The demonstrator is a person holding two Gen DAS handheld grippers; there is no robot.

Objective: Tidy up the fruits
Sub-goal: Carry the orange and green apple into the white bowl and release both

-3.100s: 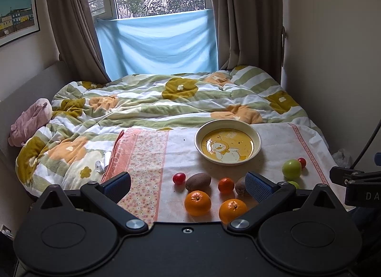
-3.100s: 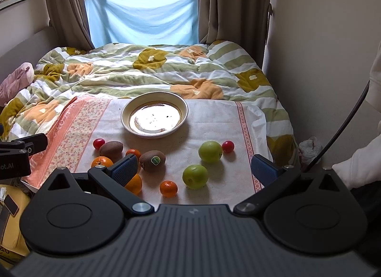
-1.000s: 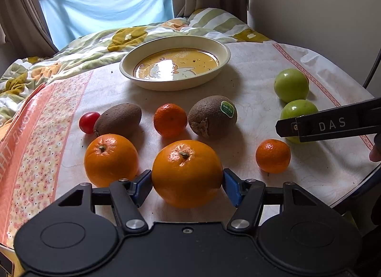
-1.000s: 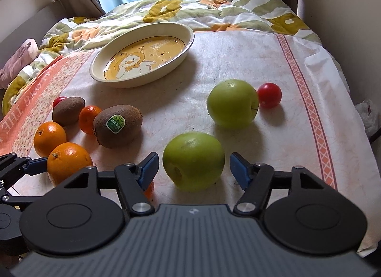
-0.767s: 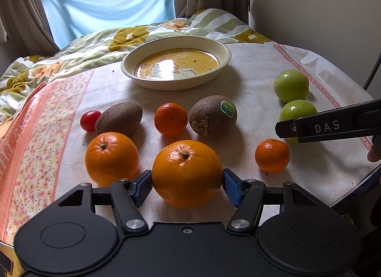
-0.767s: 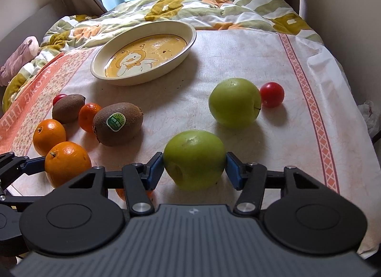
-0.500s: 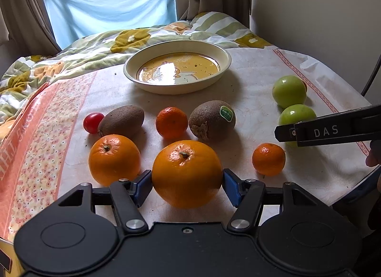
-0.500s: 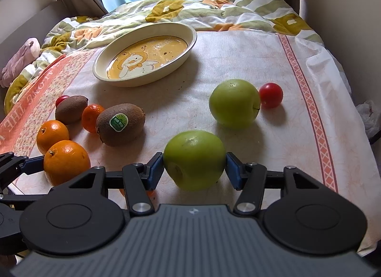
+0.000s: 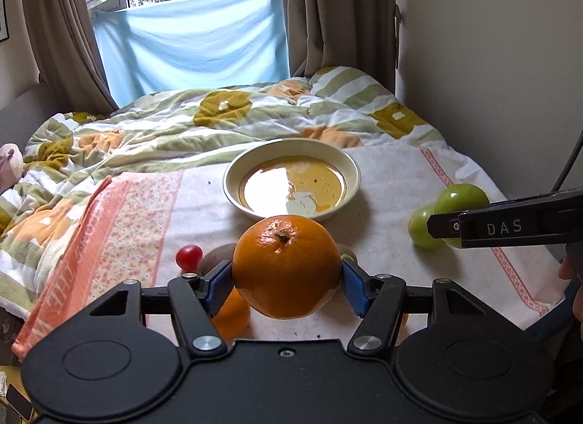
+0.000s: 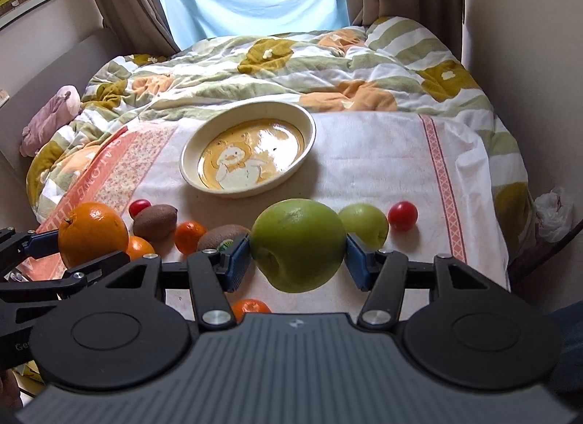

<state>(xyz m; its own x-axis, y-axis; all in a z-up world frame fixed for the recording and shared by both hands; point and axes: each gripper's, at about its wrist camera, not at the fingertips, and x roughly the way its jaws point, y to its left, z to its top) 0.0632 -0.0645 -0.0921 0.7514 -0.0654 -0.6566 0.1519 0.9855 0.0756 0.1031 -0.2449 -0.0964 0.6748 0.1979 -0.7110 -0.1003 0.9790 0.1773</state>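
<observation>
A big orange is squeezed between the blue pads of the left gripper and hangs in the air above the cloth, just in front of the yellow duck plate. The right gripper squeezes a green apple the same way, up off the cloth. Another apple, a red tomato, two kiwis and small oranges lie below on the cloth.

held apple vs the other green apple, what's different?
The held apple is clamped in the right gripper, off the cloth; the other apple lies on the cloth beside a red tomato. The held apple is tilted, its dimple facing sideways. Both are green and round.
</observation>
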